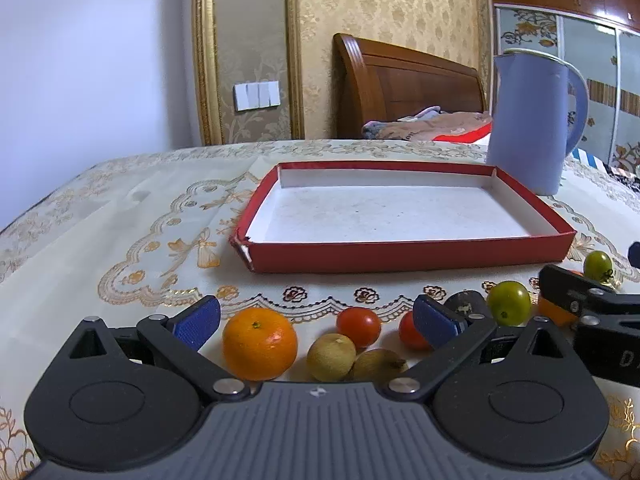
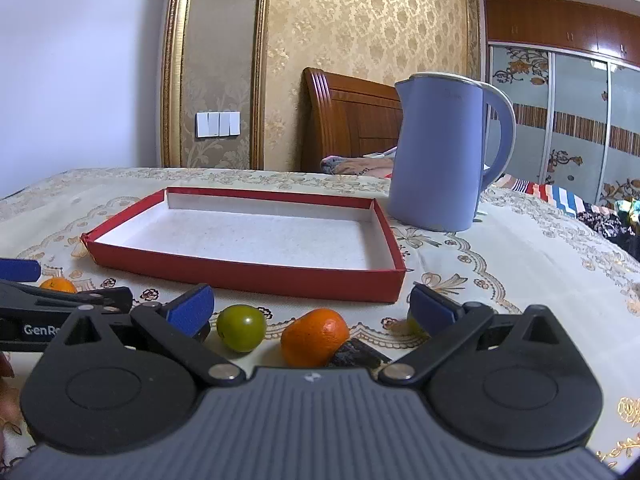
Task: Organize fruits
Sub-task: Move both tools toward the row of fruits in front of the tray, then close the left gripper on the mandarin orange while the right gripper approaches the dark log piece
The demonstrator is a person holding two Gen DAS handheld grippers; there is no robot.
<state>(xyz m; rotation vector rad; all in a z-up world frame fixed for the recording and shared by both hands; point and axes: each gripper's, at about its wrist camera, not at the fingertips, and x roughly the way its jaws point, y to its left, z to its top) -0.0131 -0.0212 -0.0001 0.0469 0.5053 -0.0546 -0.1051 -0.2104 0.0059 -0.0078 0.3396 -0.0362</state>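
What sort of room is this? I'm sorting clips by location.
Most likely a bedroom at home: a wooden headboard with bedding behind the table, and sliding wardrobe doors on the right. A kettle stands on the cloth.

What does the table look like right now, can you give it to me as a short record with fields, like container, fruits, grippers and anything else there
container: red box, shallow, white inside, nothing in it
fruits near left gripper: orange, two red tomatoes, two yellowish fruits
fruits near right gripper: green tomato, small orange
fruit location: all on the tablecloth, in front of the box
left gripper: open, holding nothing
right gripper: open, holding nothing
other: blue kettle behind the box's right corner
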